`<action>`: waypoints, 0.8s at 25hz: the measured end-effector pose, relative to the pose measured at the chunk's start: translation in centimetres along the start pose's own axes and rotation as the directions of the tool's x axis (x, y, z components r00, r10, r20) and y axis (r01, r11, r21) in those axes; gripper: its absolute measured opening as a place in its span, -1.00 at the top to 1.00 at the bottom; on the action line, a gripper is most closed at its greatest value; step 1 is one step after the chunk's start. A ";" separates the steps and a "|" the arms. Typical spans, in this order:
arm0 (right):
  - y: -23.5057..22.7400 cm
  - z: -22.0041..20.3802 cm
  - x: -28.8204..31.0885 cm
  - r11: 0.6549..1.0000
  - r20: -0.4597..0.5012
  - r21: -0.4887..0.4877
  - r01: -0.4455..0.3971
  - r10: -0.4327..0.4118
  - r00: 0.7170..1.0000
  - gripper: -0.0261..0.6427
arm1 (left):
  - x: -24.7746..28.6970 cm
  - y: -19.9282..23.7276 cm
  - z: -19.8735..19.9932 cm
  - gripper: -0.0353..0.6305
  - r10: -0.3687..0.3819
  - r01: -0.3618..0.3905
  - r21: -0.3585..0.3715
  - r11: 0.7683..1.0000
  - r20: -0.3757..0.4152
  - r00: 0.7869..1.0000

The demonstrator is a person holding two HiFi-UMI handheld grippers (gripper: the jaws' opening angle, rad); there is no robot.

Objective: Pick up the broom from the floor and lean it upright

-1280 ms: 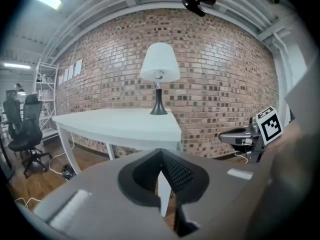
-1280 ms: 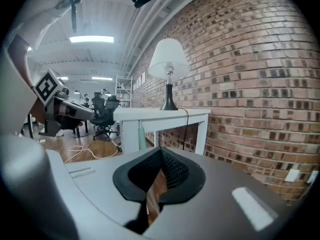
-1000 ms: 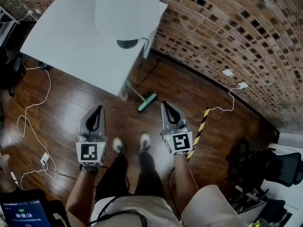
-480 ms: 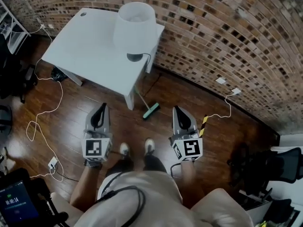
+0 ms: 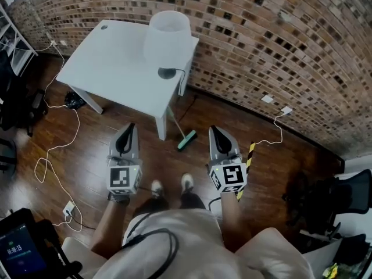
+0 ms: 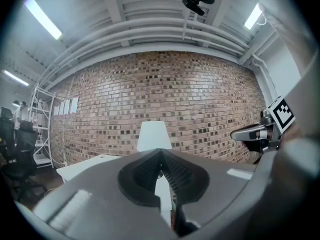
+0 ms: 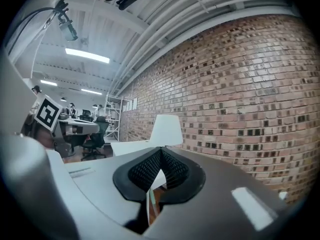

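Observation:
The broom lies on the wooden floor in the head view, its teal head [image 5: 186,139] nearest me and its thin handle [image 5: 174,122] running back to the white table's leg. Both grippers are held level in front of me, well above the floor and clear of the broom. My left gripper [image 5: 129,128] is to the left of the broom and my right gripper [image 5: 213,130] to its right. The left gripper's [image 6: 161,154] ribbed pads meet with nothing between them. The right gripper [image 7: 161,151] is shut and empty too.
A white table [image 5: 110,63] with a white lamp [image 5: 167,36] stands against the curved brick wall [image 5: 279,45]. Cables [image 5: 55,150] trail over the floor at left. A yellow-black striped bar [image 5: 246,161] lies at right, an office chair [image 5: 325,202] beyond. My shoes [image 5: 171,186] are below the grippers.
Both grippers have risen together, still shut and empty, and the view has pulled back from the floor. The broom has stayed where it was by the table leg.

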State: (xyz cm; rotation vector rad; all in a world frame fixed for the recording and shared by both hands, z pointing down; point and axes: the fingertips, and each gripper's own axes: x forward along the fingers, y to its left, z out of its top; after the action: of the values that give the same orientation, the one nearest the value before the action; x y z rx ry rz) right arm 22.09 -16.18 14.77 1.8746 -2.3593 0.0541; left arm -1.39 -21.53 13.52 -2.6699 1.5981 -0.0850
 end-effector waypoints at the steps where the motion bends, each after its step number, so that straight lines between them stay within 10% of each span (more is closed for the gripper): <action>1: 0.2 0.0 0.0 1.000 -0.004 0.003 0.005 -0.005 1.000 0.89 | -0.1 0.2 -0.2 0.89 -0.002 0.002 0.001 1.000 0.003 1.000; 20: 4.2 2.1 -15.1 0.998 0.076 -0.026 0.064 -0.062 0.995 0.89 | -12.3 -4.7 1.6 0.89 -0.046 0.044 0.033 0.998 0.048 0.998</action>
State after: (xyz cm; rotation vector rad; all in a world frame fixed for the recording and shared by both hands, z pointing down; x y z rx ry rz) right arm 21.19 -0.87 11.10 1.9695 -2.3331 -0.0573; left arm -2.99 -8.46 11.75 -2.6629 1.5106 -0.0462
